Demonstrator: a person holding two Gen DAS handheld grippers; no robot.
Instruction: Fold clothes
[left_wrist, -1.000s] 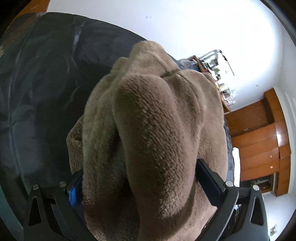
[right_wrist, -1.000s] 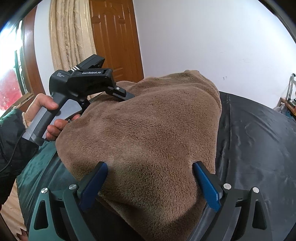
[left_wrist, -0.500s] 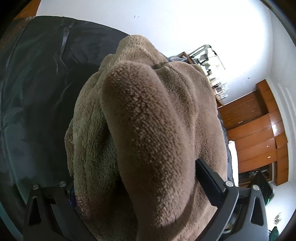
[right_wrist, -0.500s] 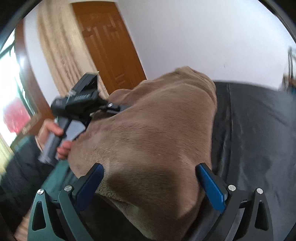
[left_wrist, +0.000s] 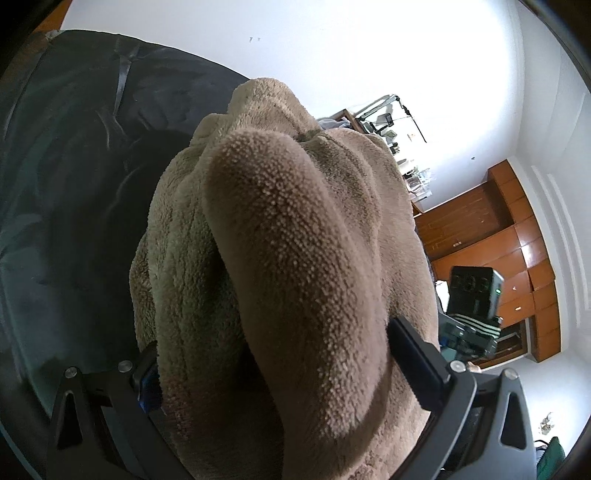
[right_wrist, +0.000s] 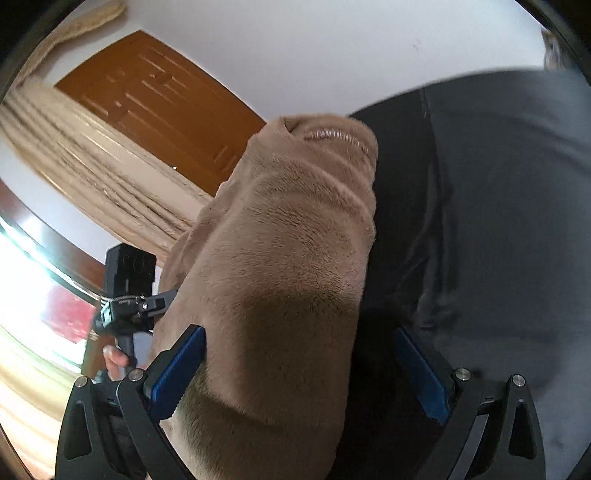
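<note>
A brown fleece garment (left_wrist: 295, 240) lies bunched on a dark cover (left_wrist: 74, 147). A thick fold of it fills the wide gap of my left gripper (left_wrist: 273, 336) and hides most of the left pad; the jaws stand open. In the right wrist view the same garment (right_wrist: 288, 258) shows a zipper (right_wrist: 332, 134) at its far end. My right gripper (right_wrist: 299, 332) is open, with the fleece against its left pad (right_wrist: 177, 369) and a dark gap before the right one. Each view shows the other gripper beside the cloth: the right gripper (left_wrist: 472, 306), the left gripper (right_wrist: 129, 291).
The dark cover (right_wrist: 498, 221) stretches away to the right of the garment. A wooden door (right_wrist: 147, 99) and a beige curtain (right_wrist: 92, 166) stand behind, a bright window at left. Wooden cabinets (left_wrist: 498, 240) and a cluttered shelf (left_wrist: 388, 125) line the far wall.
The right gripper has swung sideways and rolled, so its view tilts and the zipper end shows. A gap has opened at its right pad. The right gripper has come into the left view.
</note>
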